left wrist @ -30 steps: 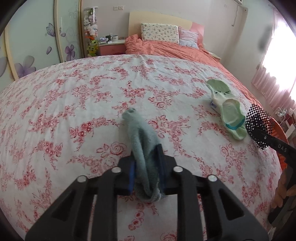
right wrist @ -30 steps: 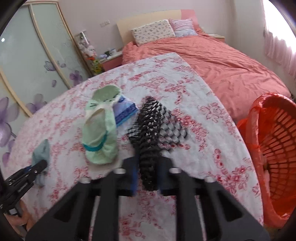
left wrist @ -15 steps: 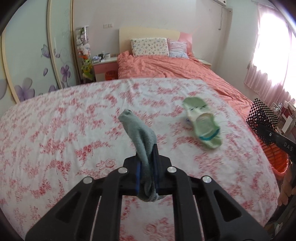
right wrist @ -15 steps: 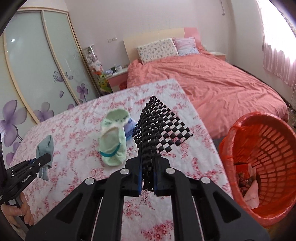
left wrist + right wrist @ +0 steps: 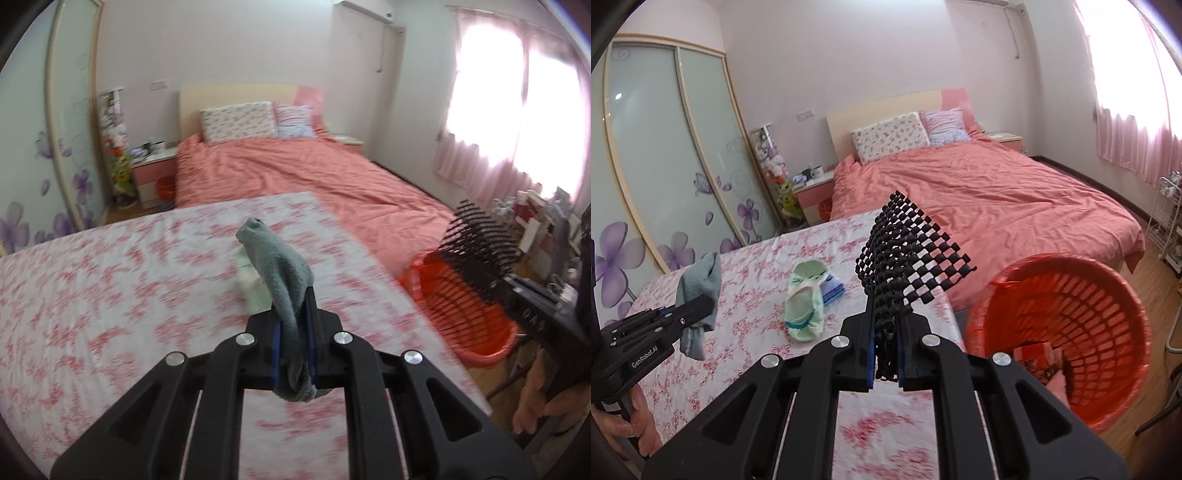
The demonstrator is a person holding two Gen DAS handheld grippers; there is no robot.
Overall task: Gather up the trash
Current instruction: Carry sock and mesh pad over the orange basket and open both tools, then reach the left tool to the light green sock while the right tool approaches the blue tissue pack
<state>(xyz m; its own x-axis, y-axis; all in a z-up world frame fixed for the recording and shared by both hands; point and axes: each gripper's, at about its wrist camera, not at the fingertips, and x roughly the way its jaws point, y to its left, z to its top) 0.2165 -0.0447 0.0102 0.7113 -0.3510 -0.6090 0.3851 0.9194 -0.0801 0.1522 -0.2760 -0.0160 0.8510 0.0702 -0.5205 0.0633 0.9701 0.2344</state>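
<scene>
A grey sock [image 5: 280, 269] hangs pinched in the left gripper [image 5: 293, 354], its fingers drawn tight on the fabric, toe end up and cuff drooping below the pads, lifted clear above the floral table [image 5: 110, 295]. At about 3 o'clock in the left wrist view, the right gripper [image 5: 886, 354] holds a folded black mesh mat [image 5: 905, 258], clamped narrow on its lower edge, with the red basket [image 5: 1108, 295] lying at 4 o'clock of it on the floor just beside the table's corner. The basket already holds some scraps. A pale green slipper sock [image 5: 805, 306] and a blue packet [image 5: 833, 290] touching it remain on the cloth at 10 o'clock of the right gripper. To finish this step cleanly, each load likely needs carrying fully over the basket's rim before the fingers part, mat first since it is nearer; the limp sock should drop straight, while the springy mat may unfold and catch the rim.
</scene>
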